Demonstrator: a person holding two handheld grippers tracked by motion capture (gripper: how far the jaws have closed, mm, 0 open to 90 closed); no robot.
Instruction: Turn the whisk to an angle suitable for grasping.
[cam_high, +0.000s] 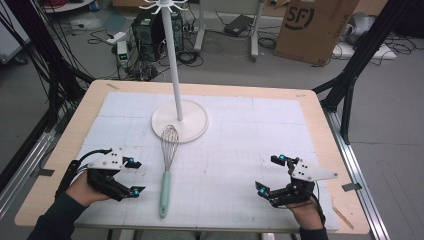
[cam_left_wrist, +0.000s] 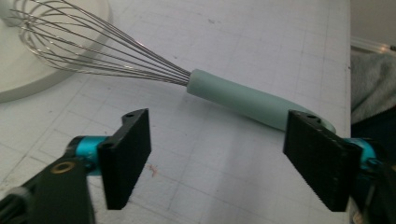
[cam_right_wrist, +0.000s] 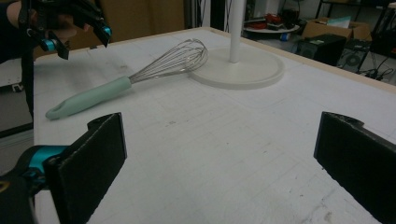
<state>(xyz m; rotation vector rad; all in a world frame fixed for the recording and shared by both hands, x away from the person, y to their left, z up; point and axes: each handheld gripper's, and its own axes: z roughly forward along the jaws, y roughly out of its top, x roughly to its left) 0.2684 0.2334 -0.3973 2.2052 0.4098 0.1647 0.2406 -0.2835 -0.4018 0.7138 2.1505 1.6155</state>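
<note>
Lower left of the high view: my left gripper (cam_high: 134, 176) rests low over the white mat (cam_high: 240, 150), the hand (cam_high: 82, 190) behind it and the forearm entering from the bottom edge; its jaws stand apart and empty, pointing toward the whisk (cam_high: 167, 167). The whisk lies flat at centre, just beside that gripper, with its wire head on the rim of the stand's round base (cam_high: 192, 122) and its green handle toward the bottom. Lower right: my right gripper (cam_high: 270, 174), jaws wide apart, holds nothing, well clear of the whisk.
</note>
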